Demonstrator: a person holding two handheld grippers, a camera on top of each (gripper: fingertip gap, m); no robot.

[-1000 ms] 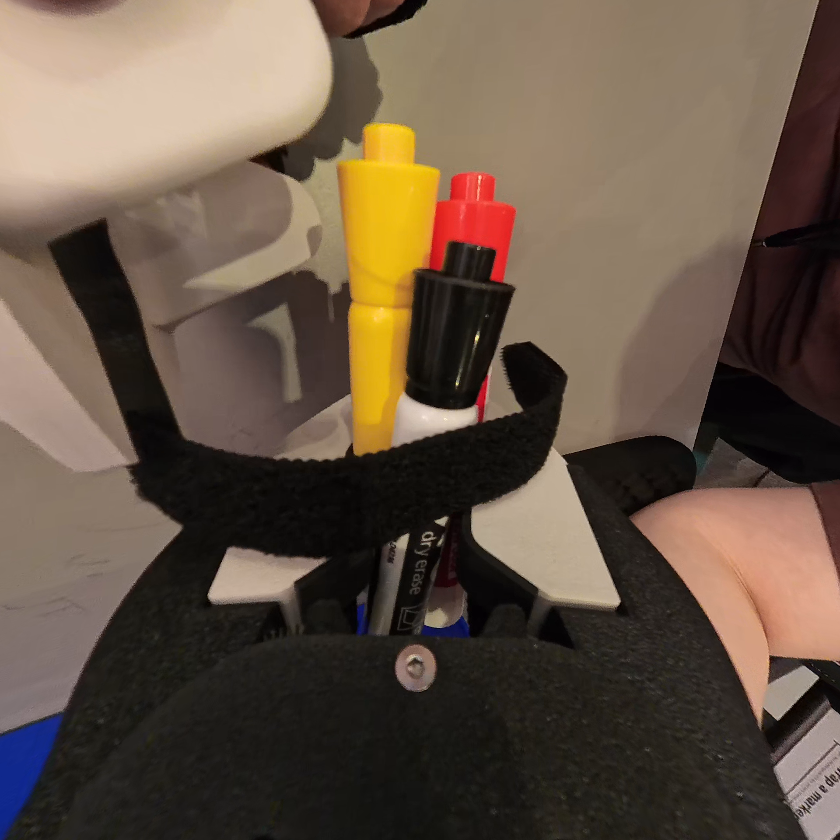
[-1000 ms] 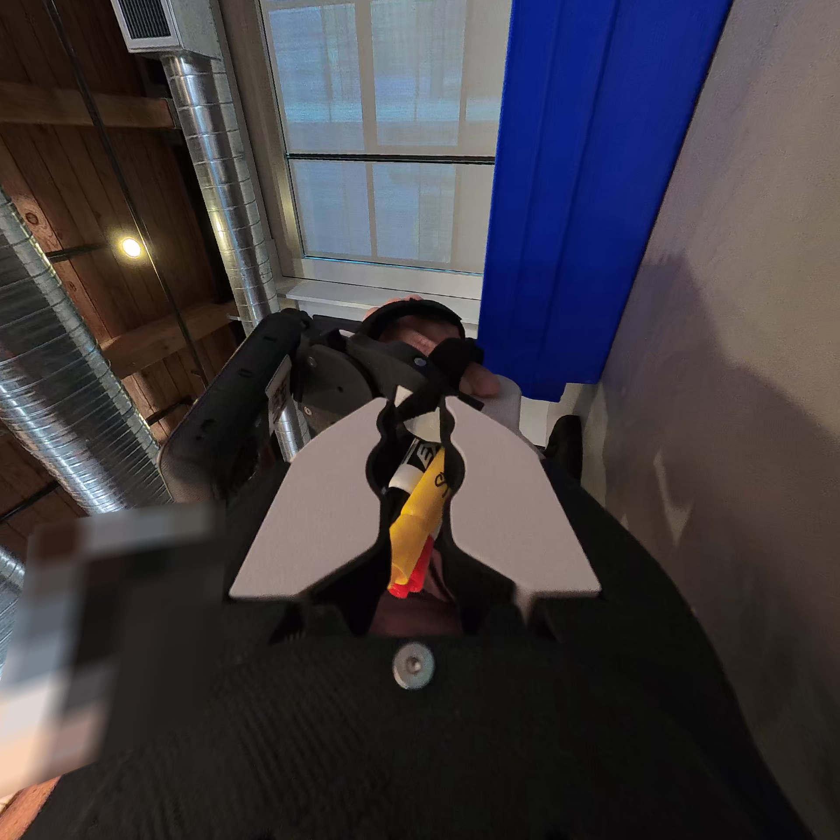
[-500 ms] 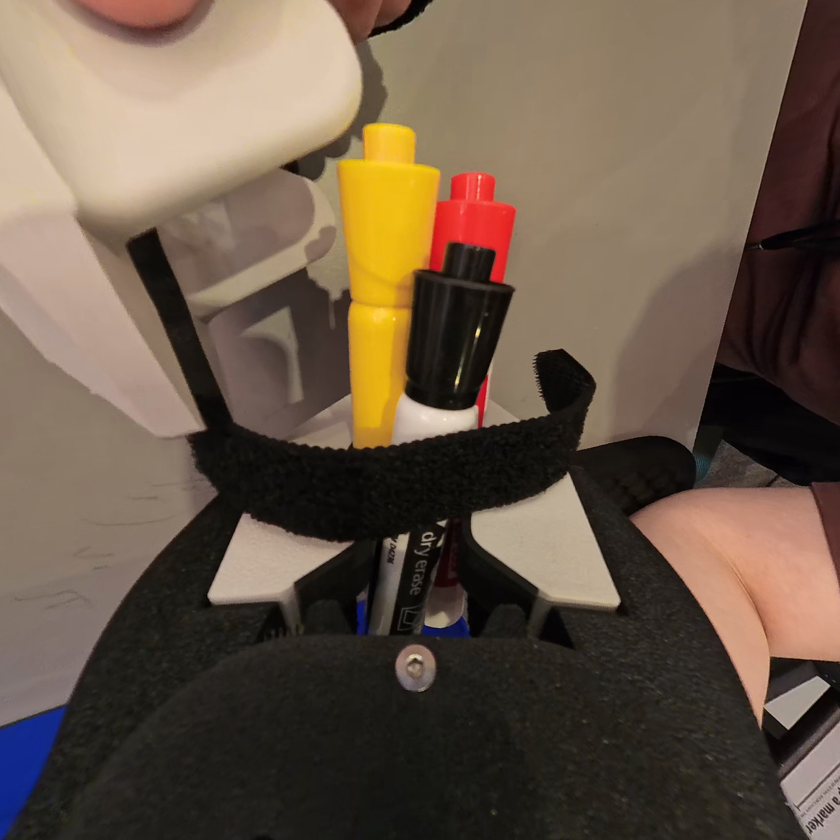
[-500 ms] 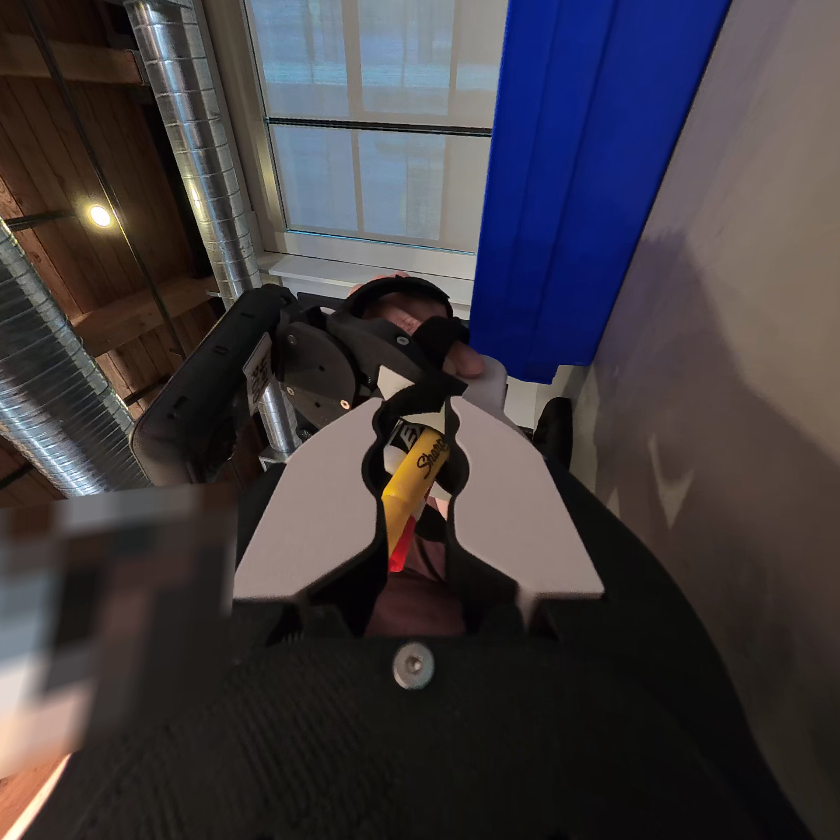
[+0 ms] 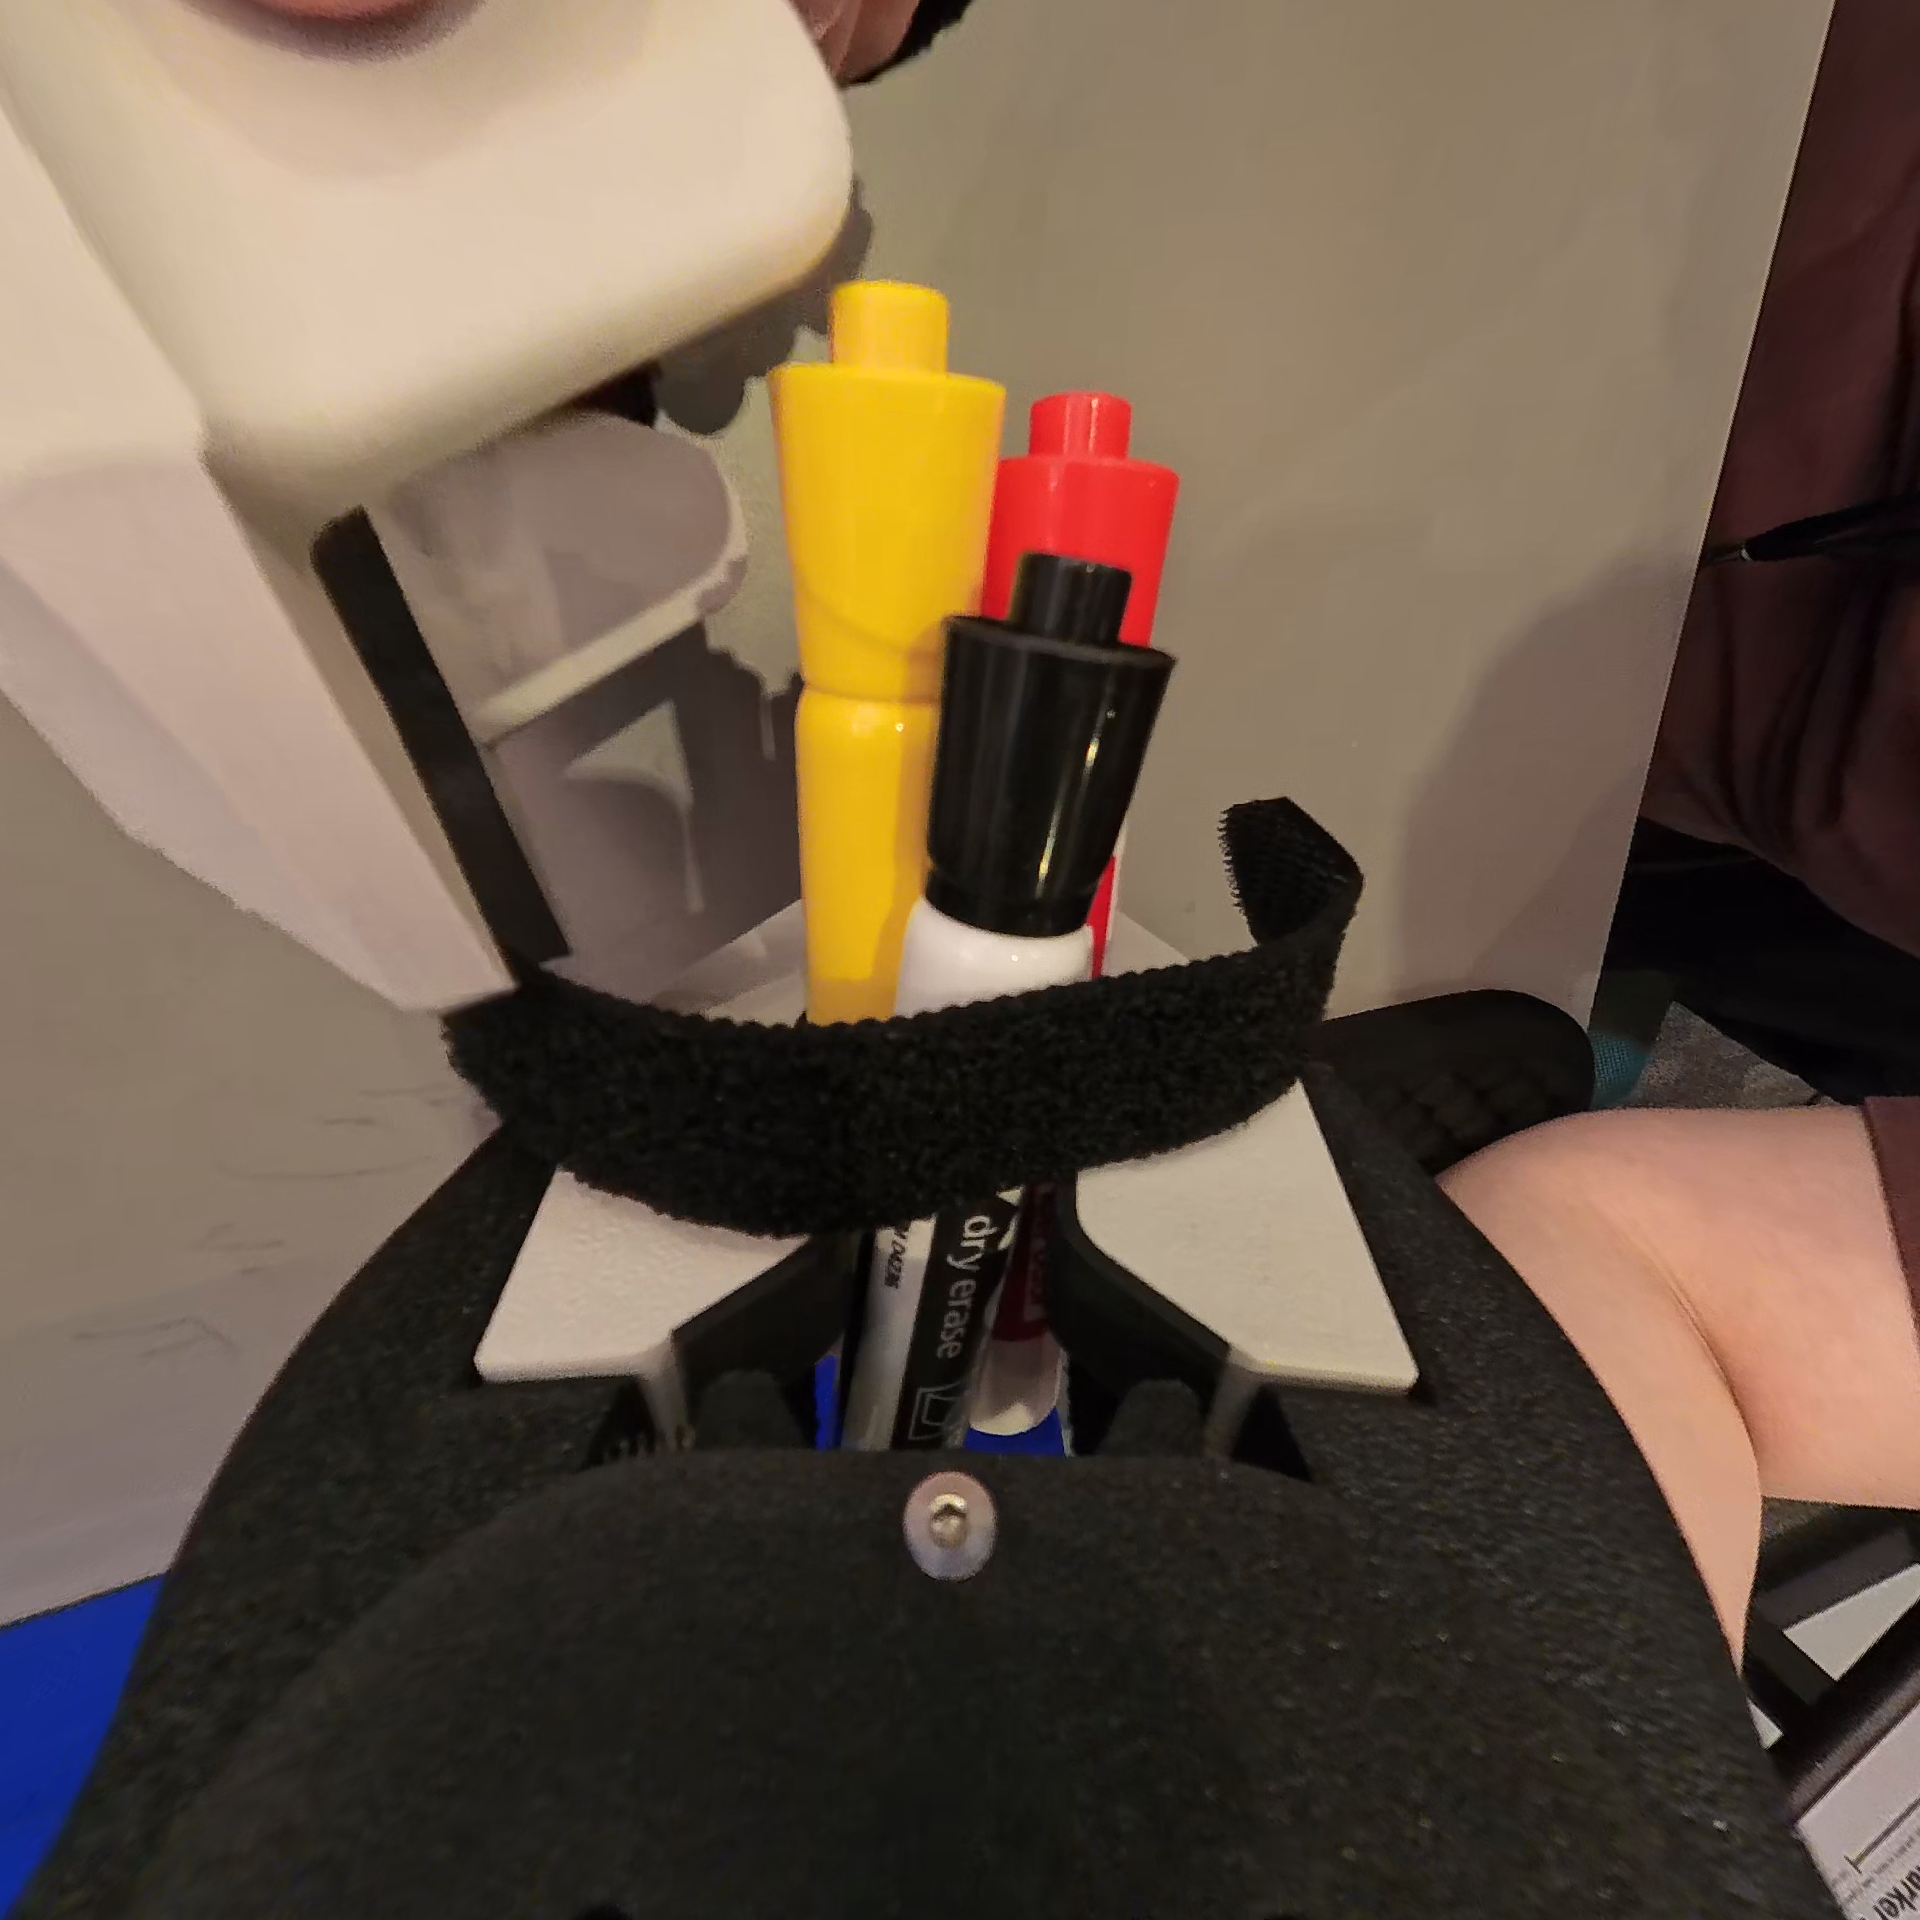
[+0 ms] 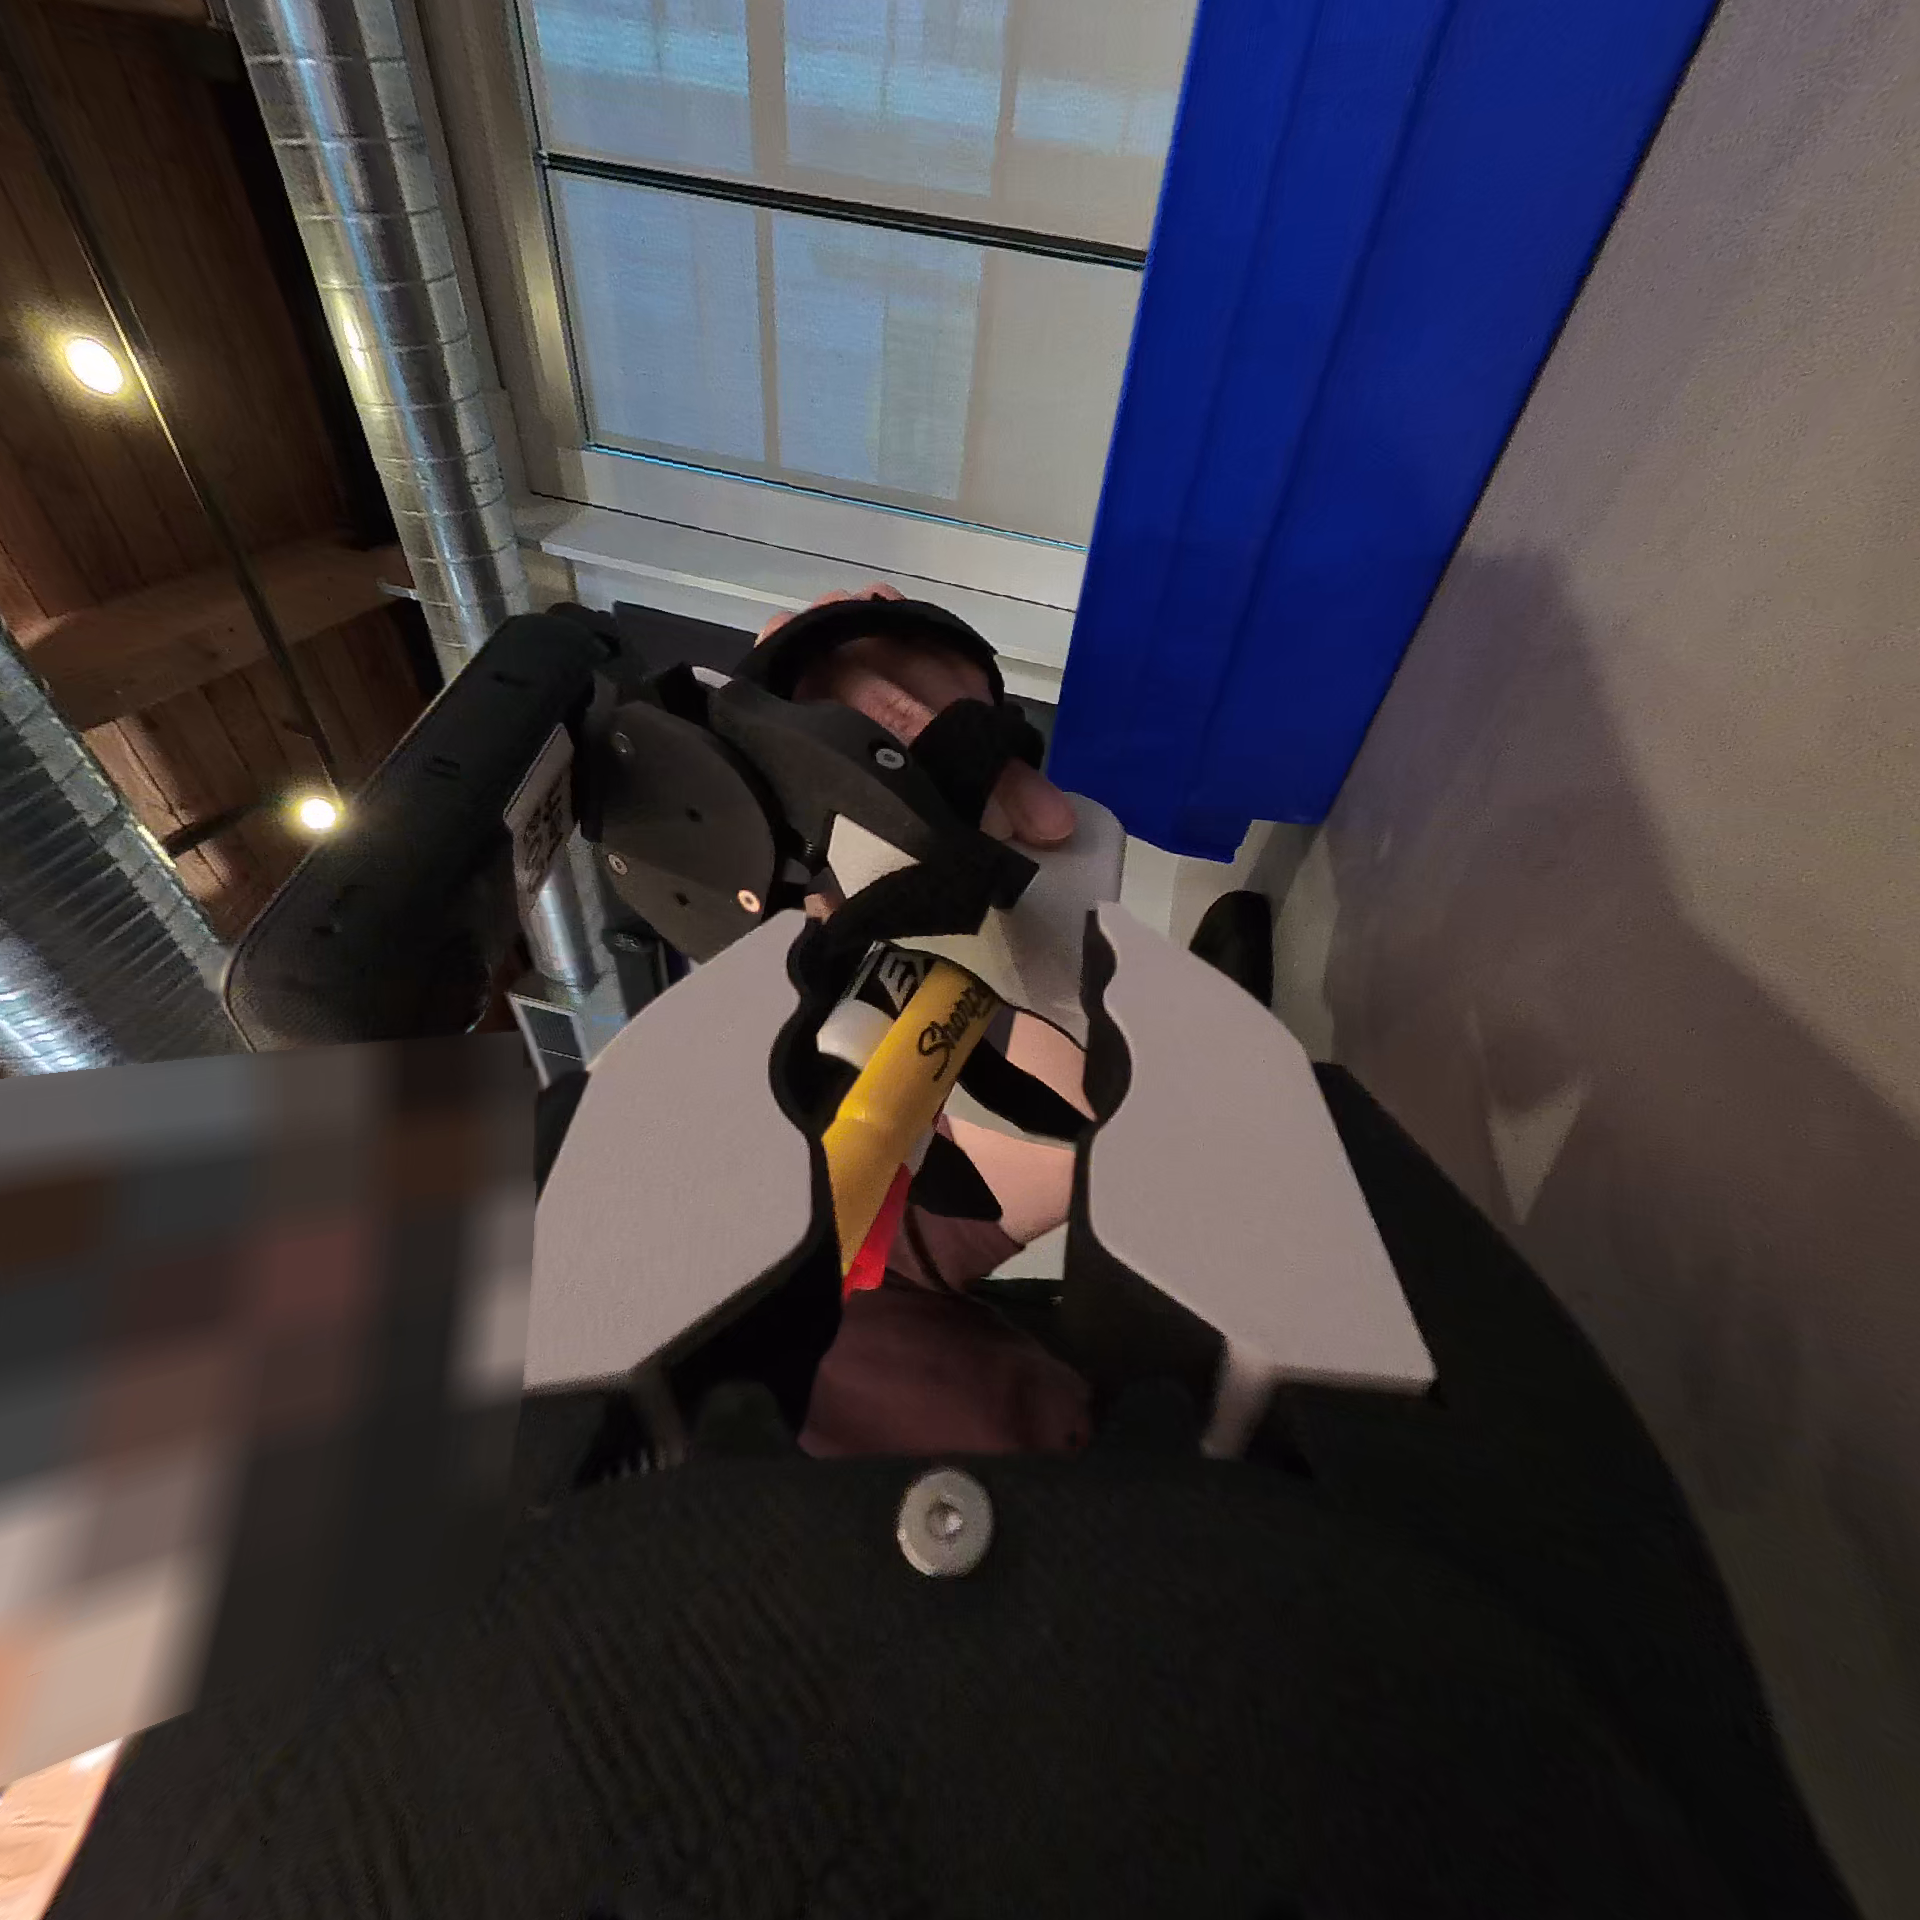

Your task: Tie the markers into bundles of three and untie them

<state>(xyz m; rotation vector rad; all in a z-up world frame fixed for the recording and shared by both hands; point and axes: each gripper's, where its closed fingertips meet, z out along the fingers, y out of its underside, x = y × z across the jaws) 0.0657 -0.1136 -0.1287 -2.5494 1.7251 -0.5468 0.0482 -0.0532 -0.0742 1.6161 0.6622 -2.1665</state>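
My left gripper (image 5: 956, 1039) is shut on three upright markers: a yellow marker (image 5: 883, 623), a red marker (image 5: 1091, 509) and a black-capped white dry-erase marker (image 5: 1039, 748). A black hook-and-loop strap (image 5: 883, 1101) curves loosely across the front of the markers, with its free end (image 5: 1288, 862) curled up at the right. My right gripper (image 5: 520, 883), white, hangs from the upper left at the strap's left end. In the right wrist view my right gripper (image 6: 940, 935) stands open around the yellow marker (image 6: 894, 1091) and strap (image 6: 1018, 1081). The left gripper (image 6: 914, 914) faces it.
A grey panel (image 5: 1351, 416) stands just behind the markers. A person's bare arm (image 5: 1662, 1351) and dark sleeve are at the right. A blue panel (image 6: 1299, 416), a window (image 6: 831, 312) and metal ducts (image 6: 416, 364) show in the right wrist view.
My right gripper's jaws have opened from shut on the strap's end. It has moved in toward the markers, and the strap has drawn closer around them.
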